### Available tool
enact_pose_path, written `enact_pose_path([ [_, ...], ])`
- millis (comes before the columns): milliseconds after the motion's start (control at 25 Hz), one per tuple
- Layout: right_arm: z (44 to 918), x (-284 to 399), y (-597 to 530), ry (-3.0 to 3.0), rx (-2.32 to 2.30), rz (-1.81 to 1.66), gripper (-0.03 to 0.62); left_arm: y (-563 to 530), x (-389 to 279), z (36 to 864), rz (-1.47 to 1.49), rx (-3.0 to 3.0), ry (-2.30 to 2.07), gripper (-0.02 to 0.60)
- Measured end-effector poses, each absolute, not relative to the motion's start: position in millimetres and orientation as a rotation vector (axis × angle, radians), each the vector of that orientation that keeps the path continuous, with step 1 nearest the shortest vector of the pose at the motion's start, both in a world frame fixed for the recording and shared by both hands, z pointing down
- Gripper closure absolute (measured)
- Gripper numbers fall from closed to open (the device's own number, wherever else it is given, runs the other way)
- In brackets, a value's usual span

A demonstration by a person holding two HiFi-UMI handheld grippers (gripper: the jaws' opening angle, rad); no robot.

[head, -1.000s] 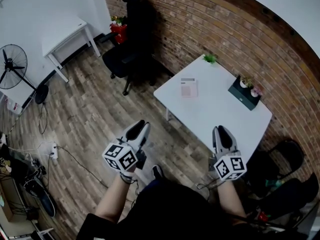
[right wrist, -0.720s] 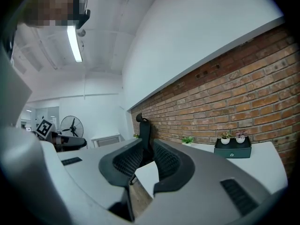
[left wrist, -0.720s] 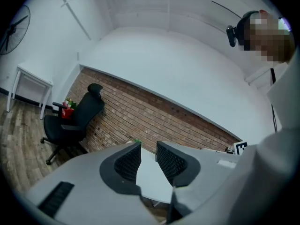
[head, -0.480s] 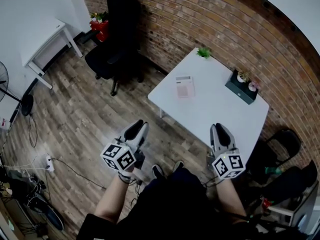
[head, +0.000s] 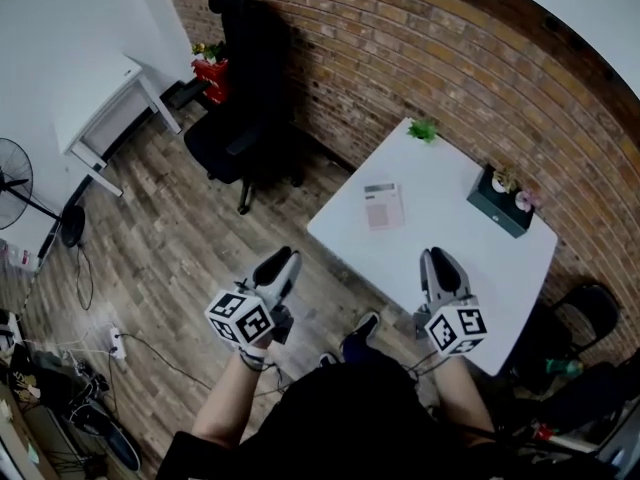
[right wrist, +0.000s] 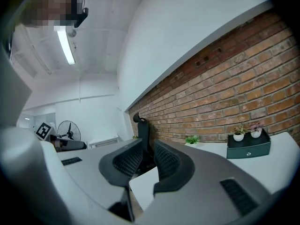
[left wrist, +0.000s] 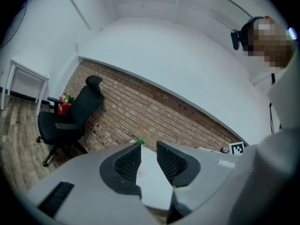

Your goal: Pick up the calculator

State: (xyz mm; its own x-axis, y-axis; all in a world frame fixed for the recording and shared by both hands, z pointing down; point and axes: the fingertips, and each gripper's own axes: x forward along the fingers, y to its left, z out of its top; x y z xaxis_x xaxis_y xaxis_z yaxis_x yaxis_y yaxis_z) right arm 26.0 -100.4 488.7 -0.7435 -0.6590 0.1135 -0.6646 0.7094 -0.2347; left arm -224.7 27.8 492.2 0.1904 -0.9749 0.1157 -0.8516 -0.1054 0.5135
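Observation:
The calculator (head: pixel 383 205) is a flat, pale slab with a pinkish key field. It lies on the white table (head: pixel 450 238), near the table's left side. Both grippers are held short of it, at the table's near edge. My left gripper (head: pixel 279 268) hangs over the wooden floor left of the table corner, its jaws (left wrist: pixel 148 149) parted with nothing between them. My right gripper (head: pixel 438 265) sits over the table's front edge, its jaws (right wrist: pixel 148 146) also apart and empty. A table corner (right wrist: pixel 145 184) shows through the gap.
A dark green box with potted plants (head: pixel 508 200) and a small green plant (head: pixel 424 129) stand on the table by the brick wall. A black office chair (head: pixel 245 88), a white desk (head: pixel 105 98), a fan (head: pixel 12 183) and floor cables (head: pixel 110 338) lie to the left.
The person has stepped toward the table, so it lies nearer both grippers. The right gripper has reached the table's front edge. Neither pair of jaws has changed its gap.

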Motion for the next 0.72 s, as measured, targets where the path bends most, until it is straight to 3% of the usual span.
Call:
enact_pose_path([
  [720, 492, 52, -254, -2.882, 1.208, 0.512, 0.519, -178, -197, 530, -0.031, 2.107, -1.519, 0.477],
])
